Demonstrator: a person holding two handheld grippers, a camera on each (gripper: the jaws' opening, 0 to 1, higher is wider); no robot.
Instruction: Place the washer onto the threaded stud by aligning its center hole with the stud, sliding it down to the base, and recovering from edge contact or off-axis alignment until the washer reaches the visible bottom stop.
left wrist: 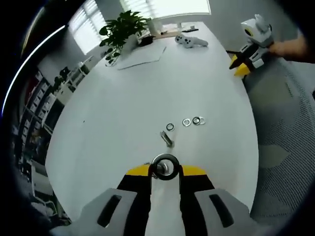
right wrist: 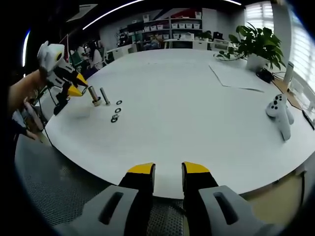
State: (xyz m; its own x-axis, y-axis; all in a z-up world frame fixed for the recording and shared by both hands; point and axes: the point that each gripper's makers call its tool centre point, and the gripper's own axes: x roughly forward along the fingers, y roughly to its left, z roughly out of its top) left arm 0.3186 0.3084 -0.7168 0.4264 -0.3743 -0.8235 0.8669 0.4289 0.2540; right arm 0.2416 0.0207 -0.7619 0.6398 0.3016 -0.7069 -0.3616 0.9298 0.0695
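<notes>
Just short of the stud (left wrist: 167, 138), the left gripper (left wrist: 166, 169) is carrying a washer (left wrist: 165, 166), its fingers clamped on the ring so the hole is facing forward in the left gripper view. From the right gripper view that same left gripper (right wrist: 74, 86) is coming in beside the stud (right wrist: 104, 95), and what it's holding there looks more like a short dark post (right wrist: 93, 96) than a flat ring, so I can't really tell how that piece is sitting. Beyond the stud, three spare washers (left wrist: 187, 121) are lying in a loose row on the white table (left wrist: 147, 88).

The right gripper (right wrist: 168, 172) is hanging back at the table edge, well apart from the stud, fingers parted and gripping nothing.

So I'd say it's sitting in the approach/align step, nothing threaded on yet. Next move probably calls for getting the hole lined up over the stud tip, flattening the washer square to the axis, then sliding it down to the base. Off-axis, it'll likely catch on an edge.
</notes>
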